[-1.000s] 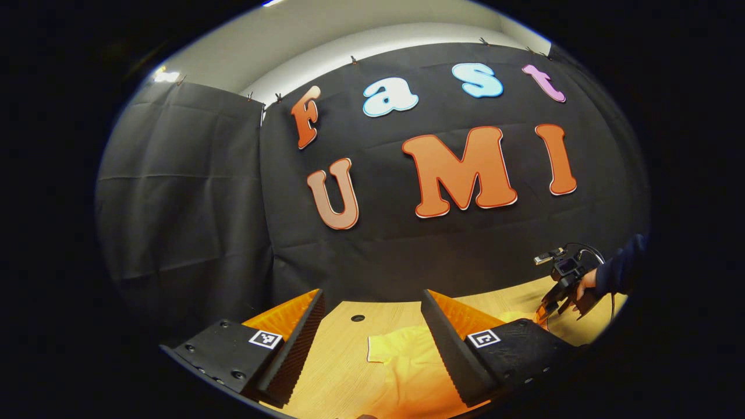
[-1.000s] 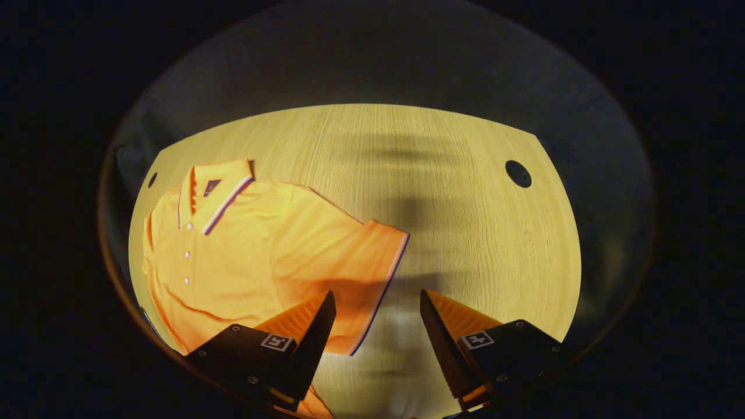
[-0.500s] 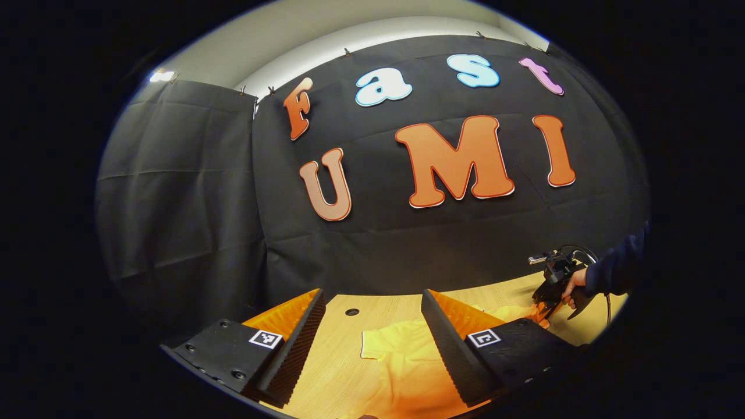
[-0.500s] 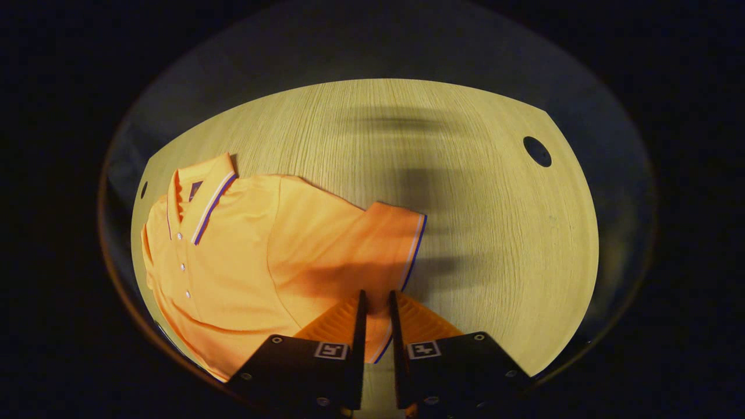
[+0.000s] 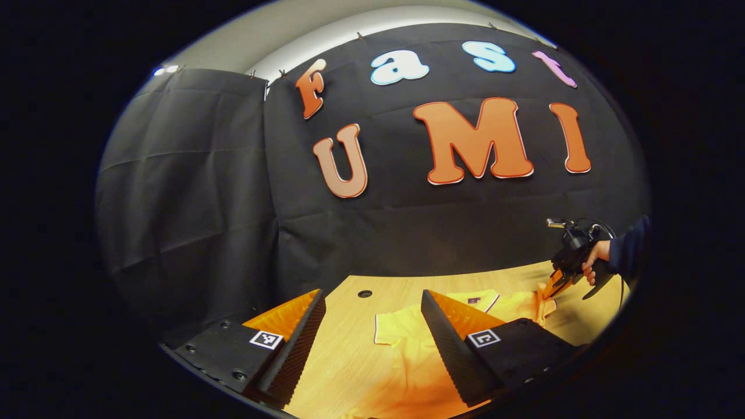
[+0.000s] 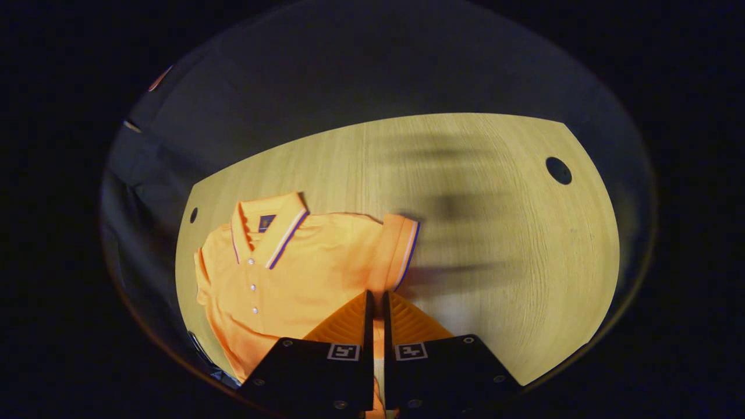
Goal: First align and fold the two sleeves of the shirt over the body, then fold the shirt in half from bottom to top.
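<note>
Shirt (image 6: 302,262), orange with a striped collar, lies face up on the wooden table (image 6: 495,262), toward the left in the right gripper view, and its near sleeve (image 6: 396,250) is pulled up off the wood right at my right gripper (image 6: 375,302). That gripper's two fingers are pressed almost together with the sleeve's cloth pinched between them, the striped cuff standing just beyond the tips. In the left gripper view my left gripper (image 5: 372,308) hangs above the table with its fingers spread wide and nothing between them; the shirt's other sleeve (image 5: 396,329) and part of its body lie on the wood beyond and beneath the gap, and I cannot tell how high above the cloth the tips are. Farther off at the right edge of that view I see my right gripper (image 5: 560,283) from outside, tilted down toward the shirt's collar end, with my hand (image 5: 596,259) wrapped round its handle and a dark sleeve behind it. The button placket and collar show plainly from the right gripper's camera, while the left one catches the holding hand.
</note>
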A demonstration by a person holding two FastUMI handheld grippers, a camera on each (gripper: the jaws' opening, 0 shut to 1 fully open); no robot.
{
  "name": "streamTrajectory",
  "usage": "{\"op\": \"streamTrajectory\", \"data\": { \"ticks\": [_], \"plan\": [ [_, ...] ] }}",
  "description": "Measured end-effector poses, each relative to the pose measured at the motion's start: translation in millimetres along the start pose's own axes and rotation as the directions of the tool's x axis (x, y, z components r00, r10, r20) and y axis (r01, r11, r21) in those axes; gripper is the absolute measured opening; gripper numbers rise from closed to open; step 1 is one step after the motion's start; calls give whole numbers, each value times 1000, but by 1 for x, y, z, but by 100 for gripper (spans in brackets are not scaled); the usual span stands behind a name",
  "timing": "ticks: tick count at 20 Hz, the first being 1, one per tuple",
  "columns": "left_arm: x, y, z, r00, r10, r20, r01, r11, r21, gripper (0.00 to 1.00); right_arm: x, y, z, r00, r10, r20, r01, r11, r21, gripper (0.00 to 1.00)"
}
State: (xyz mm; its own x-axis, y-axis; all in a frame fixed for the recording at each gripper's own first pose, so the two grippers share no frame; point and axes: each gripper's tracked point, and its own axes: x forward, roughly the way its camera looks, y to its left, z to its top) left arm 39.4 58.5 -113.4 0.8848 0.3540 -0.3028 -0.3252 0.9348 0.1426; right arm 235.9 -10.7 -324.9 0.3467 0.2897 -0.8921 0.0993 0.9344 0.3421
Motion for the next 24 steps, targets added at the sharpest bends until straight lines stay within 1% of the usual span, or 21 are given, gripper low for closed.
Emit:
{"op": "streamTrajectory", "data": {
  "ticks": [1,4,5,6,7,8,9,10,11,12,13,14,15,17,20,24],
  "plan": [
    [7,5,-8,1000,8,-26,-8,1000,-9,100,-4,13,-1,1000,26,-2,-26,1000,-15,7],
    [27,17,-31,995,-9,-100,1,997,-72,98,-12,49,4,998,61,19,-61,998,-26,7],
    [35,21,-39,993,-14,-116,4,996,-85,98,-16,63,4,996,82,18,-82,996,-26,8],
    [42,24,-45,991,-22,-131,10,996,-93,98,-21,80,6,992,122,25,-122,992,-17,8],
    [53,26,-50,989,-35,-143,21,995,-95,98,-27,97,4,986,165,28,-164,986,-14,14],
    [62,28,-54,988,-51,-149,36,994,-102,98,-31,111,2,980,198,30,-198,980,-16,18],
    [72,30,-59,985,-72,-156,56,992,-110,98,-33,116,0,979,204,27,-204,979,-25,29],
    [84,27,-64,981,-100,-167,82,990,-116,98,-38,116,0,980,198,32,-197,980,-31,31],
    [95,26,-72,974,-127,-185,106,987,-120,98,-41,116,1,983,180,45,-178,983,-46,39],
    [106,24,-82,964,-153,-215,128,983,-129,100,-44,112,4,986,154,65,-150,987,-62,31],
    [118,21,-94,950,-187,-252,152,977,-150,100,-49,107,7,987,133,92,-125,989,-81,51],
    [129,19,-103,935,-215,-282,170,970,-175,100,-56,101,11,986,105,127,-93,991,-95,58],
    [141,19,-112,916,-241,-319,185,963,-195,100,-61,100,14,983,84,165,-68,992,-104,72],
    [164,20,-126,889,-253,-381,199,964,-177,100,-76,97,20,972,59,227,-41,996,-84,84],
    [200,14,-152,832,-282,-478,235,959,-156,98,-101,92,28,952,44,304,-36,999,-31,90],
    [235,-5,-182,736,-338,-586,298,940,-167,98,-133,80,28,917,-3,398,3,1000,0,95]
  ]
}}
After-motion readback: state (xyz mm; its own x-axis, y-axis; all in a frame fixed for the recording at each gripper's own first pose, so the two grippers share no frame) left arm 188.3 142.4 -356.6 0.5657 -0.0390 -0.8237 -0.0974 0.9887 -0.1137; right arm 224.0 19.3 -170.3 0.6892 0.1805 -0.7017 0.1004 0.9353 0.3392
